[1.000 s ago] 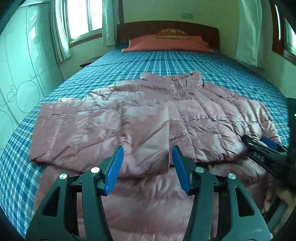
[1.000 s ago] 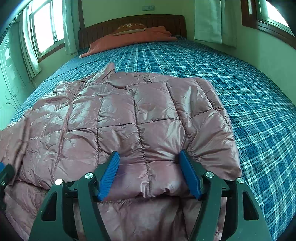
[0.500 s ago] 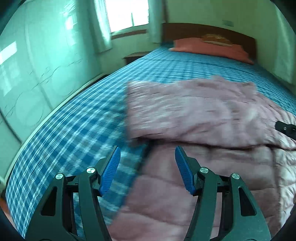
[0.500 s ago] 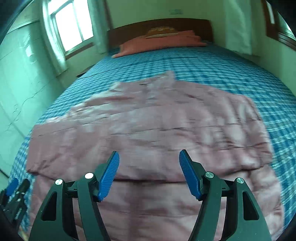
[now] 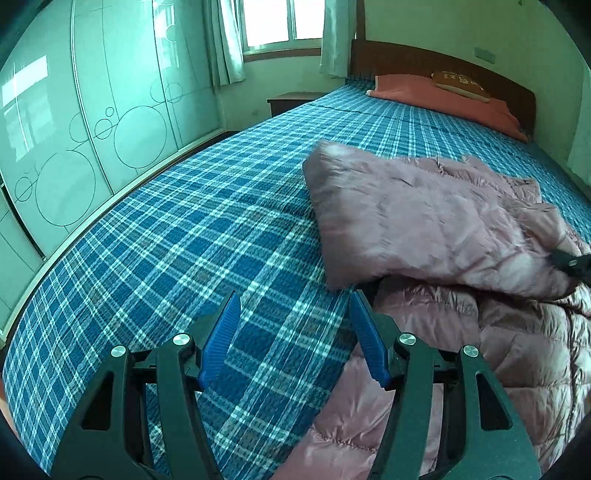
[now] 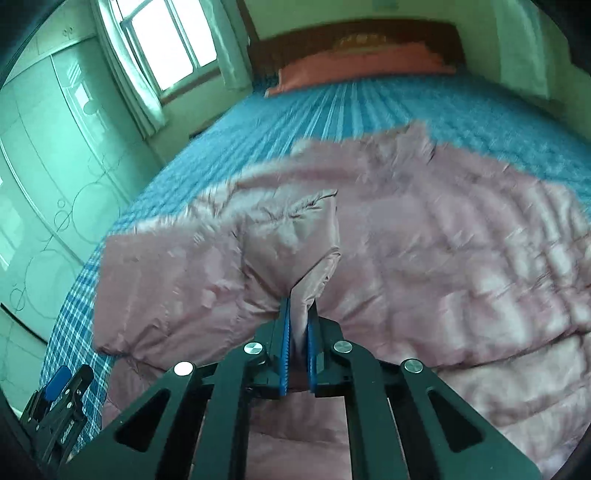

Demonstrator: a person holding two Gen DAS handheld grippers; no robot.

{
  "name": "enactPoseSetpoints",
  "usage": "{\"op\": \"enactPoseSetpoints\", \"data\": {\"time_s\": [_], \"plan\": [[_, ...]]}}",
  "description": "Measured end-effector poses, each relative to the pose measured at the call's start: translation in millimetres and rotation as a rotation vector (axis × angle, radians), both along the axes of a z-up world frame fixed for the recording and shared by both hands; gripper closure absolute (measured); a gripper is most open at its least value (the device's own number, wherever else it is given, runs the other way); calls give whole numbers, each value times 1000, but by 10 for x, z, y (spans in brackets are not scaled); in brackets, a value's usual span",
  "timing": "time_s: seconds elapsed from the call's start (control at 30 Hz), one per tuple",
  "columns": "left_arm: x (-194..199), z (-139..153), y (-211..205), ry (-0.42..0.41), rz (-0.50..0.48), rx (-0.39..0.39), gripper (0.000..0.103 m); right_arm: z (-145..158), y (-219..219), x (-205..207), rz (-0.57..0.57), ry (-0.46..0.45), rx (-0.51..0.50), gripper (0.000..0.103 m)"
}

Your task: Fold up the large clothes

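Puffer jacket (image 6: pixel 424 251), pink, lies on the plaid bed (image 5: pixel 177 236). Right tool (image 6: pixel 297 354) is pinched tight on a jacket fold; left tool (image 5: pixel 293 339) gapes empty beside the jacket's edge. Advice: carry the fold low, keep layers aligned.

Daylight enters through the window (image 5: pixel 273 22) at the top of the left wrist view, blown out to plain white, and a greenish cast tints the walls. The glossy wardrobe doors (image 5: pixel 74 122) at upper left carry pale reflections. That view is mostly sharp, though the jacket (image 5: pixel 417 218) smears at right. The right wrist view is heavily motion-blurred over the bedspread (image 6: pixel 332 110) and headboard. Both frames bend strongly and darken to black at the corners.
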State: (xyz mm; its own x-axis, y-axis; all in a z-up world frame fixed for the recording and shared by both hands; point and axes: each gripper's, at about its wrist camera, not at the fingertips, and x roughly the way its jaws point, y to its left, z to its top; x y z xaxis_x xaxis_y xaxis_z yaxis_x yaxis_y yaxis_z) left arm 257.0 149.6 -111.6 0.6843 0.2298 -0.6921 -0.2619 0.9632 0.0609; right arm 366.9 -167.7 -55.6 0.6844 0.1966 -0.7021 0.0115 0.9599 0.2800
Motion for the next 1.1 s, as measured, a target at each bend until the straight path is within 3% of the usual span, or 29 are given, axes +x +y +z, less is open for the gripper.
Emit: {"op": "enactPoseSetpoints", "data": {"time_s": [0.13, 0.23, 0.53, 0.63, 0.73, 0.93, 1.1], "plan": [[72, 65, -38, -15, -9, -2, 42, 206, -513, -76, -66, -44, -31, 96], [161, 89, -150, -17, -30, 12, 42, 224, -864, -105, -124, -46, -110, 96], [390, 60, -505, -1, -89, 31, 42, -170, -1797, -112, -242, 64, -149, 96], [501, 15, -650, 19, -113, 35, 42, -362, -1972, -85, -243, 113, -71, 94], [597, -5, -752, 26, -133, 40, 42, -341, -2052, -128, -261, 108, -30, 85], [946, 72, -876, 13, -142, 45, 42, -27, -2009, -119, -294, 3, -71, 84], [1365, 33, -901, 23, -115, 35, 42, -182, -1950, 322, -254, 27, -76, 84]]}}
